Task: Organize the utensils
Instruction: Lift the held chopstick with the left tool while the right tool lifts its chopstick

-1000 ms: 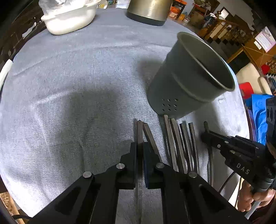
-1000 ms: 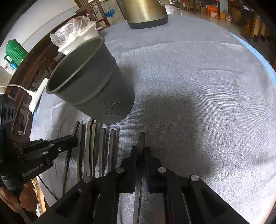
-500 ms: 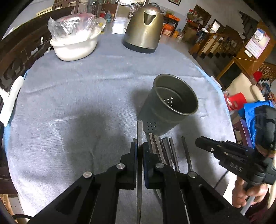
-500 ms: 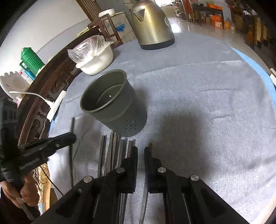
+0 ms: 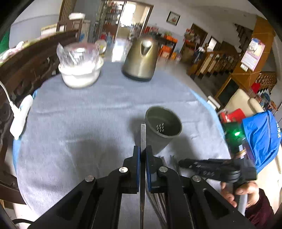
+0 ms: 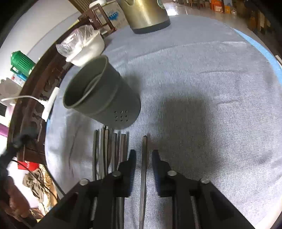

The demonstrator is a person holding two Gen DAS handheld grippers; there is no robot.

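On the grey tablecloth point(image 5: 79, 123), utensils are being sorted.
A flat silver metal utensil point(image 5: 142, 141) is squeezed by the left gripper point(image 5: 143, 153) near the round grey metal cup point(image 5: 163, 130); the right gripper point(image 6: 144, 155) is being opened around another flat silver utensil point(image 6: 144, 158).

The row of utensils point(image 5: 158, 202) lies mostly hidden behind the left gripper point(image 5: 143, 153) — kind unreadable — and the kettle point(image 6: 146, 14) is cut off at the top edge.

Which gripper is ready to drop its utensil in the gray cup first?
The left. The left gripper is clamped on a flat metal utensil, lifted and pointing at the gray cup. The right gripper is opening, its utensil lying loose on the tablecloth.
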